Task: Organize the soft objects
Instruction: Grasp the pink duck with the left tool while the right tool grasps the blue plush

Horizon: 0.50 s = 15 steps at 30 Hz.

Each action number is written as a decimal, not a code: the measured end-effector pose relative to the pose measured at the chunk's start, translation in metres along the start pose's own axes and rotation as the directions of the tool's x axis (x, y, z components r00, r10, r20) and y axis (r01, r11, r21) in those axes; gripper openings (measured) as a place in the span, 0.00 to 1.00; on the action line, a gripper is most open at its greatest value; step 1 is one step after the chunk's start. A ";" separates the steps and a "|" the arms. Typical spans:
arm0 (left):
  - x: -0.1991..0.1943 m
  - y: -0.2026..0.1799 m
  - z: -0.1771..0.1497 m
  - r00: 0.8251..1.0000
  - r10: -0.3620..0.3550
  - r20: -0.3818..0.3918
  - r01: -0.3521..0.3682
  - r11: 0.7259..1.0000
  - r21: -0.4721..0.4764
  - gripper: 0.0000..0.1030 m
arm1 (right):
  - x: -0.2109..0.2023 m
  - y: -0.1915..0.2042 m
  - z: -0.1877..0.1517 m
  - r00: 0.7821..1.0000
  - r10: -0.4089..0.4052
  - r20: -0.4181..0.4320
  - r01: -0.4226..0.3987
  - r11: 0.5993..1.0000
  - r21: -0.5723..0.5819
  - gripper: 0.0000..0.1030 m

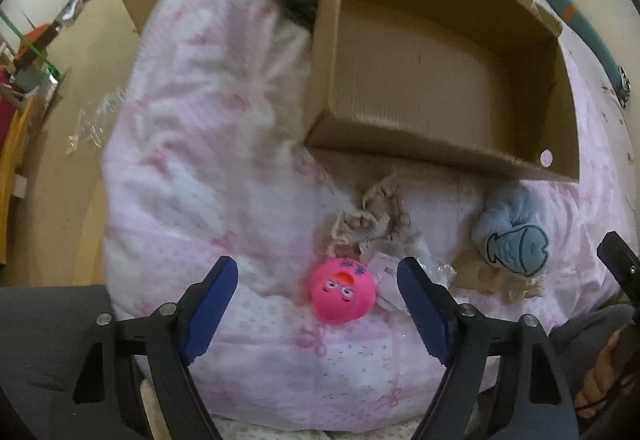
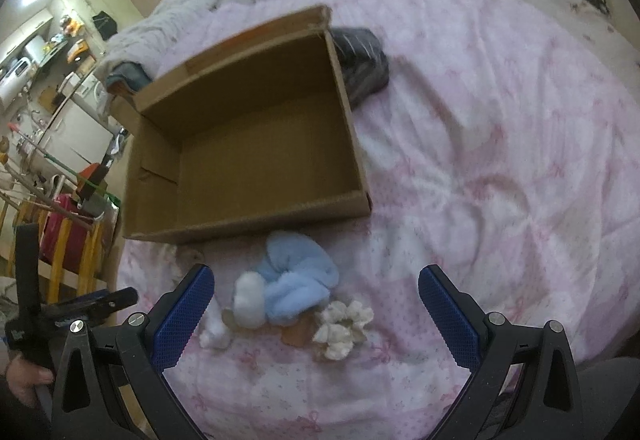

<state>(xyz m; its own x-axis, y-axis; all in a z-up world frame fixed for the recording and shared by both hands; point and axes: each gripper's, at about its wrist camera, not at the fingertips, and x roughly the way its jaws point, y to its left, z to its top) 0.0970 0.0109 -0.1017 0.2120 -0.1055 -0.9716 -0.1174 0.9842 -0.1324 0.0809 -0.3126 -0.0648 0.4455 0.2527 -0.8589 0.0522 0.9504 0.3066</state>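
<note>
1. The step in hand looked like the approach for a first pick: the cardboard box (image 1: 440, 79) lay open and empty on the pink quilted bed (image 1: 192, 167), and the soft things were all outside it, in a loose row along its near wall.

2. The left tool (image 1: 318, 298) pointed steeply down with its blue pads (image 1: 212, 304) standing wide apart and holding nothing. The pink plush ball with a face (image 1: 342, 294) lay on the quilt between the two pads, touching neither.

3. Just beyond the ball sat a beige ruffled cloth (image 1: 370, 222), and further to its right a light blue plush with a fish patch (image 1: 514, 244), near the box's corner.

4. The right tool (image 2: 316, 310) was also wide open and empty. In its own view it framed the light blue plush (image 2: 298, 280), a white fluffy piece (image 2: 248, 300) touching it, and a cream ruffled item (image 2: 342, 324) just beside.

5. The next move, as I judged it, called for the left tool to sink the rest of the way over the pink ball, close gently on its round sides, then lift and carry it over the near wall into the box.

6. The ball being soft and round, a centred squeeze would be needed to stop it slipping out; a plastic wrapper (image 1: 436, 272) close to the right pad could get caught.
</note>
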 end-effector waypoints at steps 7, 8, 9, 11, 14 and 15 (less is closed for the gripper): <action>0.026 -0.002 -0.008 0.997 -0.032 -0.074 0.032 0.999 -0.009 0.54 | 0.015 0.004 0.000 0.998 0.032 -0.060 -0.032 0.999 0.002 1.00; 0.029 -0.003 -0.008 0.996 -0.045 -0.083 0.044 0.999 -0.010 0.46 | 0.019 0.006 0.000 0.997 0.034 -0.073 -0.035 0.999 -0.005 1.00; 0.032 -0.004 -0.008 0.994 -0.062 -0.088 0.061 0.998 -0.010 0.37 | 0.023 0.009 0.000 0.996 0.033 -0.083 -0.034 0.999 -0.014 1.00; 0.034 -0.007 -0.009 0.992 -0.086 -0.094 0.086 0.996 -0.004 0.31 | 0.032 0.016 0.000 0.994 0.030 -0.107 -0.034 0.999 -0.033 1.00; 0.030 -0.016 -0.011 0.997 -0.039 -0.060 0.042 0.998 0.046 0.24 | 0.050 0.021 0.001 0.988 0.026 -0.154 -0.033 0.999 -0.042 1.00; 0.029 -0.017 -0.011 0.997 -0.040 -0.059 0.042 0.998 0.049 0.24 | 0.056 0.022 0.001 0.985 0.023 -0.168 -0.030 0.999 -0.038 1.00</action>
<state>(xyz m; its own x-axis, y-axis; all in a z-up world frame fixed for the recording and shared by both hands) 0.0945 -0.0106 -0.1293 0.1585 -0.1525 -0.9755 -0.0608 0.9846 -0.1638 0.1079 -0.2777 -0.1058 0.2897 0.3013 -0.9085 0.0045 0.9487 0.3160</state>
